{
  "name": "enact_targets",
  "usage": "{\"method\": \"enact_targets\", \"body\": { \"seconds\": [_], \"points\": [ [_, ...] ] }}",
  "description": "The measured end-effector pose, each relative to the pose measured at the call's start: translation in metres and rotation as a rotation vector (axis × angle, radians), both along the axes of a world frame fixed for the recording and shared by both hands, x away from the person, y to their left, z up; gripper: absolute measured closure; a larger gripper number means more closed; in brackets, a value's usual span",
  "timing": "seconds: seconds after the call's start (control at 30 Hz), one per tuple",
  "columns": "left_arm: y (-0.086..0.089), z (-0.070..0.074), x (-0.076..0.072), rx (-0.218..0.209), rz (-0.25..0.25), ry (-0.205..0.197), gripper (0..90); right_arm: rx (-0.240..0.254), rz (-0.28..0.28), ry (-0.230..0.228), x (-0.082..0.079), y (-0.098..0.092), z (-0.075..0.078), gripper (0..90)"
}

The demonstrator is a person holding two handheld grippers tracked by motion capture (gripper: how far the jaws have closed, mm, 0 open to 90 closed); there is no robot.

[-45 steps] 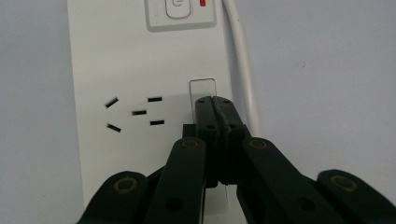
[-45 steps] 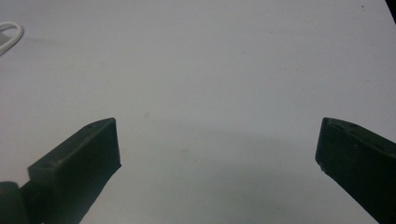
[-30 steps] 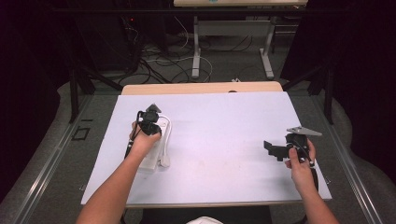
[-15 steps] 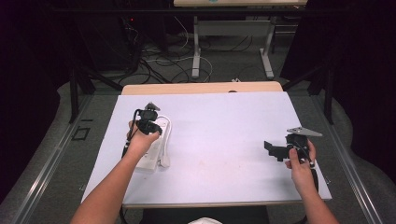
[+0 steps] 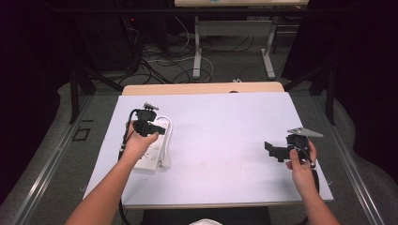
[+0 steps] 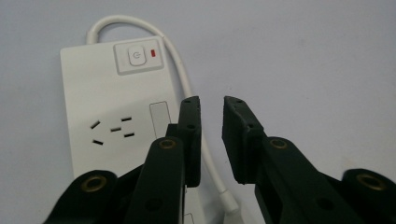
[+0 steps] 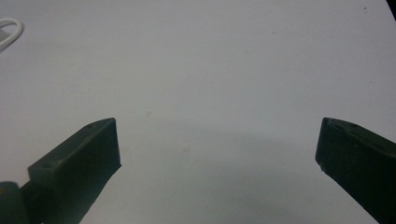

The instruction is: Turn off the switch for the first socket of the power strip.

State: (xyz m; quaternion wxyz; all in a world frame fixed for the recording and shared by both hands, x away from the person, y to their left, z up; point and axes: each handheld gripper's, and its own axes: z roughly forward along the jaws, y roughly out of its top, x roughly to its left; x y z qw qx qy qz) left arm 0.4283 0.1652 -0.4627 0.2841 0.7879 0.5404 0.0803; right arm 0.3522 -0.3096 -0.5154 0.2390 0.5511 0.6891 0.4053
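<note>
A white power strip (image 5: 152, 154) lies flat at the left of the white table (image 5: 220, 140). In the left gripper view its power button (image 6: 135, 55) with a red light and one socket (image 6: 112, 130) face up, and its white cable (image 6: 187, 79) loops past the far end. My left gripper (image 5: 157, 127) hovers over the strip's far end. Its jaws (image 6: 211, 105) have just been opening, a narrow gap shows, and nothing is between them. My right gripper (image 5: 272, 150) is held at the table's right, jaws (image 7: 217, 140) wide open over bare tabletop.
The table's wooden far edge (image 5: 202, 88) borders a floor with cables and desk legs (image 5: 197, 47). A loop of the white cable (image 7: 9, 30) shows at the top left of the right gripper view.
My left hand and gripper have lifted slightly and drifted a little left over the power strip. The right hand has kept still.
</note>
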Motion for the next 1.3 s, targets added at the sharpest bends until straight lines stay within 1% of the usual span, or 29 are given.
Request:
{"method": "enact_targets", "body": {
  "seconds": [0.07,0.1,0.17,0.2,0.23,0.3,0.33,0.37,0.43,0.47,0.5,0.53,0.57,0.7,0.77,0.8,0.87,0.9,0.97,1.03,1.07,1.1,1.17,1.23,1.27,1.3],
  "points": [
    [0.000,0.003,-0.003,-0.019,-0.013,-0.007,72.6,0.007,-0.008,0.009,0.000,0.000,0.000,0.0],
    [0.000,0.004,-0.004,-0.019,-0.023,-0.013,71.3,0.015,-0.015,0.012,0.000,0.001,0.000,0.0],
    [-0.001,0.007,-0.007,-0.028,-0.034,-0.020,70.3,0.008,-0.014,0.002,0.000,0.000,0.000,0.0],
    [-0.001,0.007,-0.007,-0.028,-0.034,-0.020,69.9,0.010,-0.015,0.006,-0.001,0.000,0.000,0.0],
    [-0.002,0.010,-0.010,-0.036,-0.045,-0.027,69.3,0.008,-0.013,0.002,-0.001,0.000,0.000,0.0],
    [-0.003,0.011,-0.013,-0.037,-0.055,-0.037,67.5,0.010,-0.010,0.002,-0.001,0.000,0.001,0.0],
    [-0.004,0.012,-0.015,-0.044,-0.047,-0.036,66.4,0.012,-0.010,0.002,-0.001,0.001,0.001,0.0],
    [-0.004,0.013,-0.017,-0.038,-0.055,-0.054,65.4,0.011,-0.011,0.000,-0.001,0.001,0.001,0.0],
    [-0.004,0.014,-0.018,-0.043,-0.061,-0.060,63.1,0.010,-0.018,-0.006,-0.001,0.002,0.001,0.0],
    [-0.004,0.016,-0.023,-0.043,-0.072,-0.084,61.8,0.011,-0.010,0.001,-0.001,0.001,0.001,0.0],
    [-0.004,0.017,-0.025,-0.049,-0.070,-0.093,60.6,0.011,-0.010,0.001,-0.001,0.001,0.001,0.0],
    [-0.004,0.017,-0.025,-0.049,-0.070,-0.093,59.2,0.011,-0.009,0.001,-0.001,0.001,0.001,0.0],
    [-0.004,0.018,-0.029,-0.048,-0.077,-0.113,57.7,0.012,-0.010,0.002,-0.001,0.001,0.001,0.0],
    [0.001,0.019,-0.036,-0.042,-0.090,-0.134,52.1,0.014,-0.013,0.005,-0.001,0.001,0.001,0.0],
    [0.004,0.019,-0.039,-0.045,-0.089,-0.146,50.4,0.010,-0.010,0.005,-0.002,0.001,0.002,0.0],
    [0.004,0.019,-0.039,-0.045,-0.089,-0.146,49.1,0.009,-0.011,0.002,-0.002,0.001,0.002,0.0],
    [0.009,0.021,-0.043,-0.053,-0.091,-0.164,47.5,0.010,-0.012,0.003,-0.002,0.001,0.002,0.0],
    [0.009,0.021,-0.043,-0.053,-0.091,-0.164,46.5,0.010,-0.010,0.002,-0.002,0.001,0.002,0.0],
    [0.015,0.023,-0.048,-0.056,-0.093,-0.210,44.2,0.006,-0.010,0.000,-0.002,0.001,0.002,0.0],
    [0.019,0.024,-0.051,-0.064,-0.090,-0.233,39.9,0.006,-0.015,-0.006,-0.001,0.001,0.001,0.0],
    [0.021,0.025,-0.053,-0.068,-0.082,-0.240,39.2,0.007,-0.008,0.000,-0.002,0.001,0.002,0.0],
    [0.021,0.025,-0.053,-0.068,-0.082,-0.240,38.5,0.006,-0.013,-0.005,-0.002,0.001,0.001,0.0],
    [0.028,0.026,-0.058,-0.084,-0.065,-0.251,34.8,0.007,-0.013,-0.004,-0.002,0.002,0.001,0.0],
    [0.030,0.027,-0.059,-0.089,-0.062,-0.252,33.2,0.004,-0.011,-0.007,-0.001,0.002,0.001,0.0],
    [0.035,0.028,-0.063,-0.100,-0.051,-0.265,32.8,0.004,-0.006,-0.002,-0.002,0.002,0.001,0.0],
    [0.037,0.029,-0.065,-0.102,-0.039,-0.276,32.3,0.007,-0.010,-0.001,-0.002,0.002,0.001,0.0]
  ]
}}
